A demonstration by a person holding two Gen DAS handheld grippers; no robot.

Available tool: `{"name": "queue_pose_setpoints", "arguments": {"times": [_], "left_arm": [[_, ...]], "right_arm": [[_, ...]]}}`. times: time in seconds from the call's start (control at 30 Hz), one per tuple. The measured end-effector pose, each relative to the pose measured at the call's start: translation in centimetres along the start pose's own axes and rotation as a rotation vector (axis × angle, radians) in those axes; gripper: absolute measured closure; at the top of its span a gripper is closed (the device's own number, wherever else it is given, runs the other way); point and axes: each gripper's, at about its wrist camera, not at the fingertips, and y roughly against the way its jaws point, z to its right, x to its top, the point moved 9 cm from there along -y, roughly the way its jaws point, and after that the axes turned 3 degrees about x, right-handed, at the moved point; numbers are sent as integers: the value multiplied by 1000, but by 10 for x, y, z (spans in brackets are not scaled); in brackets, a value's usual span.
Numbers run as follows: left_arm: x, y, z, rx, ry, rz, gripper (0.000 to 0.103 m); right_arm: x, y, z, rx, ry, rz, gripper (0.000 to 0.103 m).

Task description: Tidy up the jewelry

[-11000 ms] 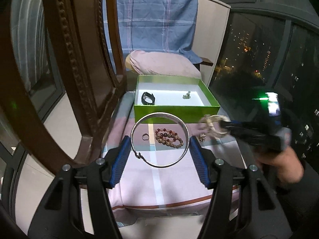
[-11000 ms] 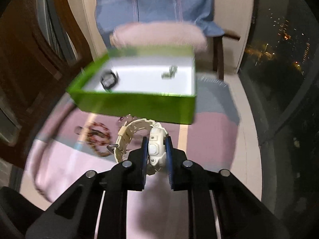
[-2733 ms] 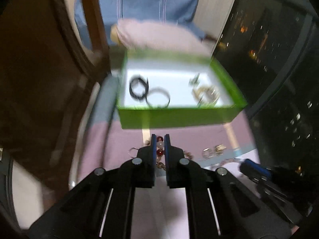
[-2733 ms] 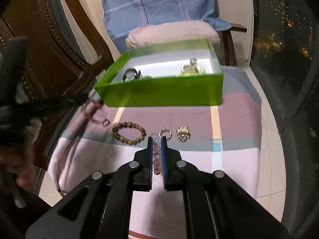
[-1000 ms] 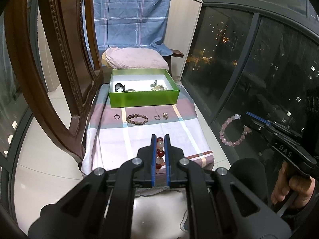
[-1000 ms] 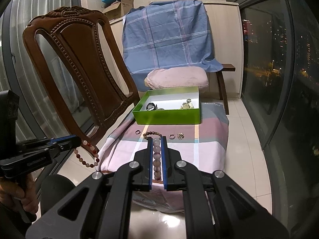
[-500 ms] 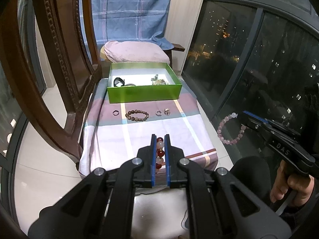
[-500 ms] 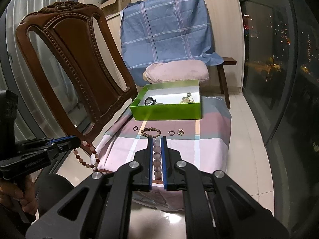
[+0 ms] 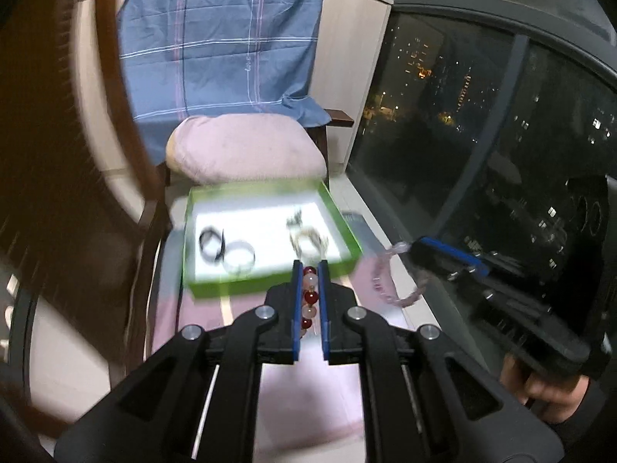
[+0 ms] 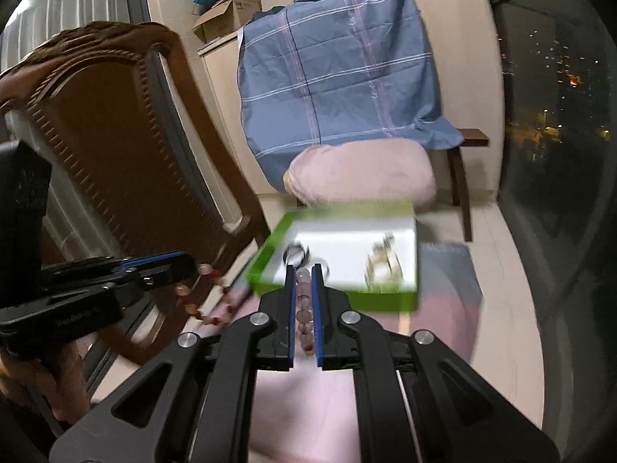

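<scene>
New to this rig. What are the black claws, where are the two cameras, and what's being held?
No robot here: a person holds a two-finger tool in each hand, with a fisheye camera on each looking along its fingers. The left view shows the left gripper shut on a red-and-white bead bracelet; the right gripper appears at its edge. The right view shows the right gripper shut on a pink bead bracelet. Ahead, a green box on a pink checked cloth already holds a black band, a silver bangle and a pale watch.
</scene>
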Motion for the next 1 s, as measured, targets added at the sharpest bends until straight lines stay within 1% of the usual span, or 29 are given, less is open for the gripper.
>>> {"name": "queue_pose_setpoints", "arguments": {"times": [0.03, 0.07, 0.13, 0.23, 0.27, 0.3, 0.33, 0.37, 0.4, 0.43, 0.47, 0.5, 0.53, 0.57, 0.6, 0.63, 0.67, 0.7, 0.73, 0.8, 0.83, 0.87, 0.97, 1.0], "left_arm": [[18, -24, -8, 17, 13, -5, 95], [28, -40, -13, 41, 14, -5, 95], [45, -81, -27, 81, 17, -31, 95], [61, -151, -52, 129, 45, -83, 95], [63, -165, -59, 131, 57, -96, 93], [65, -179, -67, 138, 76, -100, 89], [66, -192, -74, 143, 94, -107, 67], [68, -201, -84, 160, 117, -109, 41], [69, -200, -91, 181, 135, -103, 36], [71, -191, -98, 194, 159, -82, 34], [74, -176, -98, 171, 169, -53, 29], [75, -159, -97, 159, 169, -25, 25], [74, -139, -97, 170, 160, 4, 19], [71, -111, -94, 191, 140, 44, 14], [67, -79, -89, 203, 110, 96, 12], [62, -60, -86, 213, 90, 123, 6], [50, -31, -81, 244, 58, 158, 5], [36, -8, -77, 269, 35, 173, 5], [25, 5, -72, 276, 22, 174, 4], [-16, 36, -59, 270, 10, 153, 4], [-36, 48, -53, 257, 12, 137, 4], [-49, 52, -48, 255, 16, 123, 4], [-97, 78, -36, 273, 40, 93, 4], [-109, 83, -32, 265, 56, 81, 4]], "right_arm": [[16, -24, 10, -10, -5, 1, 95], [25, -42, 16, -13, -8, -5, 95], [42, -89, 35, -12, -42, -32, 95], [52, -144, 57, -25, -68, -79, 95], [54, -169, 68, -21, -92, -96, 95], [53, -180, 75, -23, -105, -103, 93], [53, -192, 82, -28, -117, -113, 87], [52, -203, 90, -37, -126, -130, 73], [52, -205, 96, -38, -141, -136, 66], [55, -198, 100, -33, -159, -114, 64], [58, -187, 100, -31, -159, -88, 61], [61, -169, 99, -41, -140, -54, 55], [62, -155, 97, -52, -123, -32, 51], [62, -128, 92, -74, -90, 6, 37], [59, -103, 86, -95, -64, 37, 25], [55, -84, 82, -112, -50, 57, 20], [47, -55, 76, -142, -34, 81, 18], [39, -36, 71, -160, -25, 88, 18], [25, -11, 63, -178, -8, 90, 18], [1, 22, 51, -194, 6, 86, 18], [-11, 32, 46, -201, 9, 77, 18], [-27, 47, 38, -199, 9, 66, 18], [-68, 76, 21, -220, 3, 47, 18], [-85, 85, 13, -225, 10, 33, 18]]}}
